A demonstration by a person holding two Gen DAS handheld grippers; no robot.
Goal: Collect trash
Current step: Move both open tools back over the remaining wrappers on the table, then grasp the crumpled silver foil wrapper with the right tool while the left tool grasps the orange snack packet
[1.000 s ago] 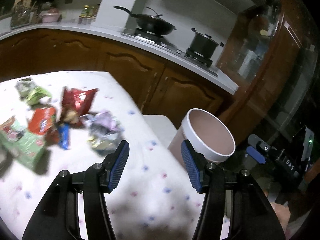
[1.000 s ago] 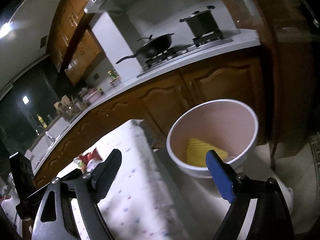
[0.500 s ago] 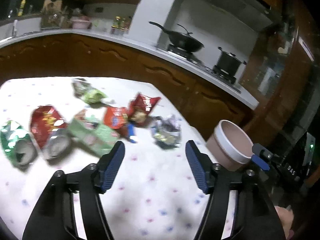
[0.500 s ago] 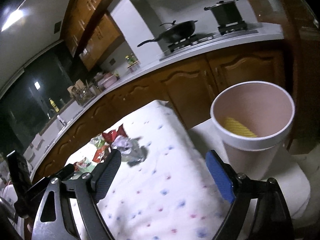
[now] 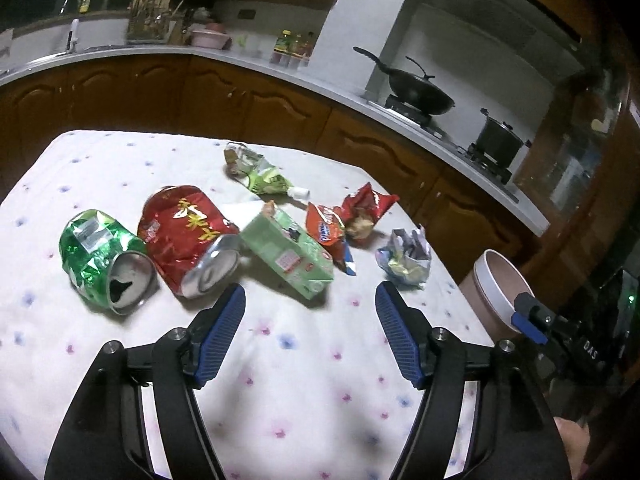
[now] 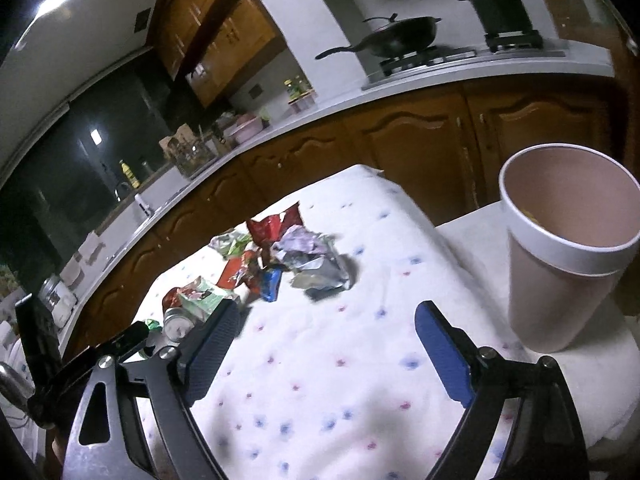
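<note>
Right now, the left gripper [image 5: 310, 316] is held above the table [image 5: 304, 392], which is covered with a white cloth with little pink and blue spots. Its two blue fingers are spread wide apart, and nothing is held between them. The right gripper [image 6: 326, 344] is spread wide too, and nothing is held in it either.

Trash is seen in a loose bunch on the cloth, just past the left gripper. A squashed green can [image 5: 105, 260] is lying on its side, and a squashed red can [image 5: 188, 238] is lying right beside it, touching it. A light green carton [image 5: 289, 254] is tipped over next to the red can. Behind the carton, a green pouch with a white cap [image 5: 262, 174] is lying flat. An orange wrapper [image 5: 326, 230] and a torn red snack bag [image 5: 366, 210] are found close together. A crumpled silver wrapper [image 5: 405, 258] is a little apart from them, nearest the table edge.

A pink trash bin with a white rim [image 6: 564, 256] is standing upright beside the table, on a white stool [image 6: 612, 340]. A bit of something yellow can be seen inside it. On the counter behind, a black wok [image 5: 418, 90] and a dark pot [image 5: 498, 140] are sitting on the stove.
</note>
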